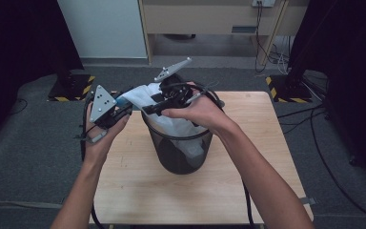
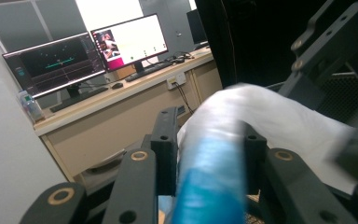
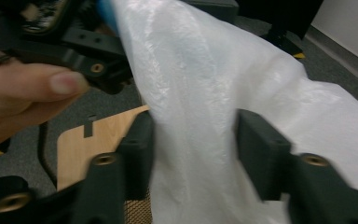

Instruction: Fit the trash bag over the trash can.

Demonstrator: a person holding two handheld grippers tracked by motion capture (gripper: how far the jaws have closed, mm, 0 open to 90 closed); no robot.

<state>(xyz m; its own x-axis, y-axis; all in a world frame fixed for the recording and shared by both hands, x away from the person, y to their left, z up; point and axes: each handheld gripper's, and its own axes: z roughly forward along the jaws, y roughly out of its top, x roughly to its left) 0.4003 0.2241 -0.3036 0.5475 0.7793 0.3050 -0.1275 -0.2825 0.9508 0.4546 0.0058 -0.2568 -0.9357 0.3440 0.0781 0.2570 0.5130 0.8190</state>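
High view: white bin liner [image 1: 145, 95] half in the mesh wastebasket [image 1: 183, 150]; left gripper [image 1: 119, 110] clamps its edge, right gripper [image 1: 155, 109] straddles it, grip unclear; rim unfitted.

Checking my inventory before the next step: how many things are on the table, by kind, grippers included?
Black mesh bin: 1
White plastic bag: 1
Handheld grippers: 2, left gripper, right gripper
Total: 4

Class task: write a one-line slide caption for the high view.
Two hand-held grippers, left and right, pull a white plastic bag over a black mesh bin on a wooden table.
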